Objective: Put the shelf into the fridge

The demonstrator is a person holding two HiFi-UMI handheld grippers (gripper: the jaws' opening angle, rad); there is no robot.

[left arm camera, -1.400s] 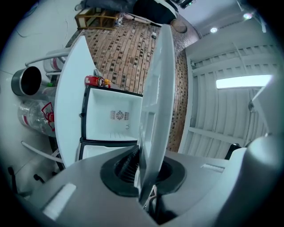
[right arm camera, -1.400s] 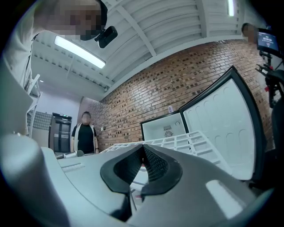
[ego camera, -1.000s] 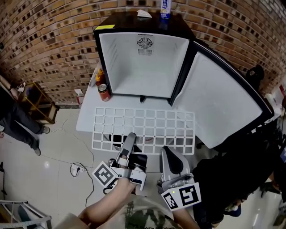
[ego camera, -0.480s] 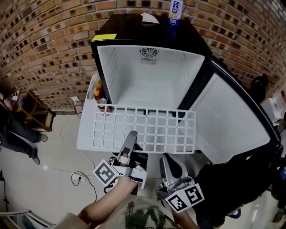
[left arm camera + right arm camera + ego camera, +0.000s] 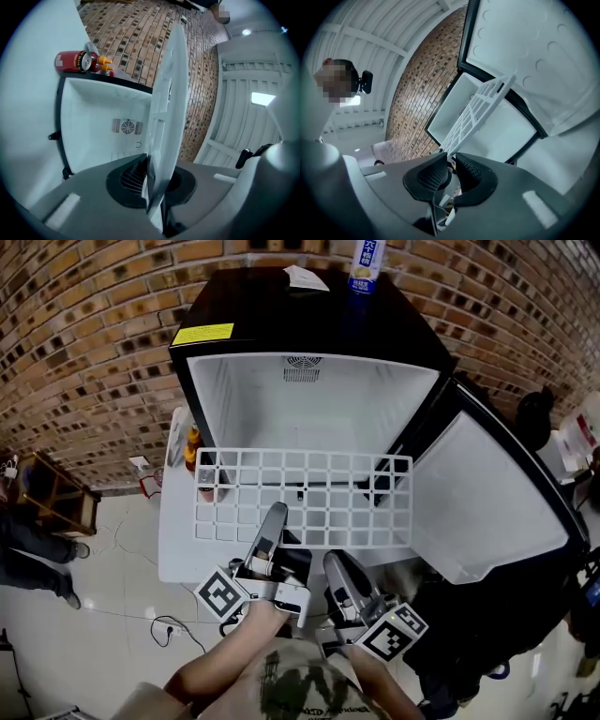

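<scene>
Head view shows the shelf (image 5: 305, 498) held flat before the open fridge (image 5: 309, 413) at 12 o'clock, the left gripper (image 5: 274, 517) clamped on its 6 o'clock edge and the right gripper (image 5: 333, 563) beside it, jaws just opened with nothing pinched between them; insertion seems in hand, likely needing a level push inward.

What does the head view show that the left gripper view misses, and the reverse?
Head view only: the bottle and paper on top of the fridge, and its open door. Left gripper view only: a ceiling light, and a close look at the left gripper clamped on the edge of the shelf. Both: the white shelf, the fridge's fan vent and the red can beside the fridge.
</scene>
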